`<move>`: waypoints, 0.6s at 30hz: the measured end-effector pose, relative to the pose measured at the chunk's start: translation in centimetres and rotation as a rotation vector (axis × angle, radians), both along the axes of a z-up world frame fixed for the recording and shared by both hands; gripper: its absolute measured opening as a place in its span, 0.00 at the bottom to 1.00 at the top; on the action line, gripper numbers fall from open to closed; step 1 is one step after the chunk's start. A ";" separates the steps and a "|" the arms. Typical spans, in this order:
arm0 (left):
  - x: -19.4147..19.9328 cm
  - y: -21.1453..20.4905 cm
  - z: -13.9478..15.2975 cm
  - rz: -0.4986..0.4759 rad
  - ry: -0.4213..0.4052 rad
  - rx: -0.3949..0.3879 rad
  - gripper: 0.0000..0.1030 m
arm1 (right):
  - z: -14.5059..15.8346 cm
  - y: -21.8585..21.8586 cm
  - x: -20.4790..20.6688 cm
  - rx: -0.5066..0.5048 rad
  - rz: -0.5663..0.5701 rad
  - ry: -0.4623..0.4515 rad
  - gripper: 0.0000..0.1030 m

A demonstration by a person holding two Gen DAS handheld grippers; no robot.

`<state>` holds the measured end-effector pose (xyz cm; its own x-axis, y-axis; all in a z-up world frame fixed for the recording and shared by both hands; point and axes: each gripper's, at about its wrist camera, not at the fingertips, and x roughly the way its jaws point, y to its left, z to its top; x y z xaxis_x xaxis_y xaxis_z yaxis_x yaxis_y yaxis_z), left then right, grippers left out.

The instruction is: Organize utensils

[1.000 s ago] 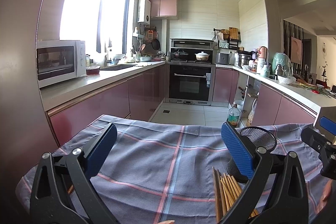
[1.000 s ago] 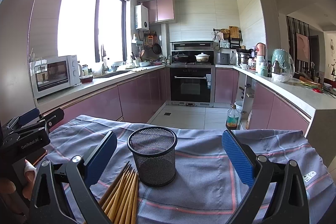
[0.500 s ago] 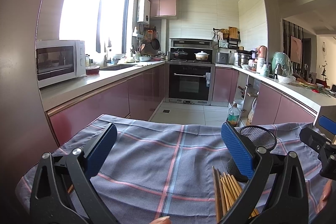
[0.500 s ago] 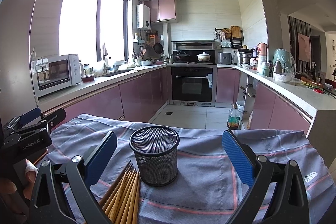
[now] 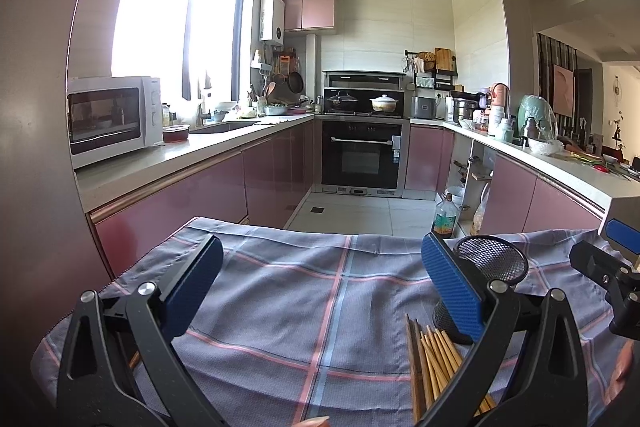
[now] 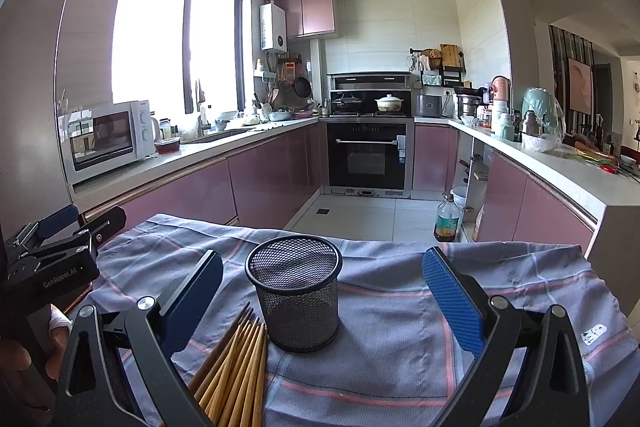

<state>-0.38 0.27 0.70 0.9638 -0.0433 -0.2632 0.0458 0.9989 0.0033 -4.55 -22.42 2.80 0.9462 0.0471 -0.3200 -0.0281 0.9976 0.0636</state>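
Observation:
A black mesh cup [image 6: 295,293] stands upright on the checked grey cloth [image 6: 400,307]; it also shows in the left wrist view [image 5: 490,267], partly behind my left gripper's right finger. A bundle of wooden chopsticks [image 6: 236,375] lies flat on the cloth just left and in front of the cup, and shows in the left wrist view [image 5: 434,363]. My left gripper [image 5: 322,291] is open and empty above the cloth, left of the cup. My right gripper [image 6: 322,295] is open and empty, with the cup between its fingers but farther out.
The cloth-covered table ends at a far edge [image 5: 320,233] with kitchen floor beyond. Pink cabinets and a counter with a microwave [image 5: 112,119] run along the left. An oven [image 6: 368,157] stands at the back. A bottle [image 6: 445,223] stands on the floor.
The right gripper's view has shifted slightly, with the cup drifting a little right in it. The left gripper has hardly moved. Both stay open.

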 end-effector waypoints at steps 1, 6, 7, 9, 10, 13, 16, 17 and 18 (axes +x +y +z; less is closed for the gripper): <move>0.1 -0.1 0.0 -0.001 0.003 0.000 0.95 | 0.0 -0.1 0.0 0.001 0.000 0.004 0.94; 0.2 0.0 0.0 -0.006 0.009 0.003 0.95 | -0.1 0.0 0.1 0.003 0.004 0.010 0.94; 0.3 -0.1 0.0 -0.007 0.011 0.003 0.95 | -0.2 0.0 0.1 0.005 0.007 0.014 0.94; 0.4 -0.2 0.0 -0.013 0.016 0.007 0.95 | -0.3 0.0 0.1 0.006 0.010 0.020 0.94; 0.4 -0.3 0.0 -0.014 0.018 0.010 0.95 | -0.4 0.0 0.1 0.006 0.011 0.022 0.94; 0.4 -0.4 -0.2 -0.018 0.026 0.005 0.95 | -0.6 0.1 0.1 0.007 0.017 0.033 0.94; 0.5 -0.4 -0.3 -0.020 0.032 0.004 0.95 | -0.7 0.3 0.2 0.005 0.025 0.042 0.94; 0.5 -0.4 -0.3 -0.021 0.033 0.004 0.95 | -0.8 0.3 0.2 0.003 0.028 0.046 0.94; 0.5 -0.4 -0.3 -0.024 0.036 0.005 0.95 | -0.8 0.4 0.2 0.002 0.031 0.049 0.94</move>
<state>0.13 -0.14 0.42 0.9524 -0.0644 -0.2981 0.0695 0.9976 0.0065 -4.30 -22.06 1.98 0.9276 0.0765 -0.3656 -0.0555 0.9962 0.0676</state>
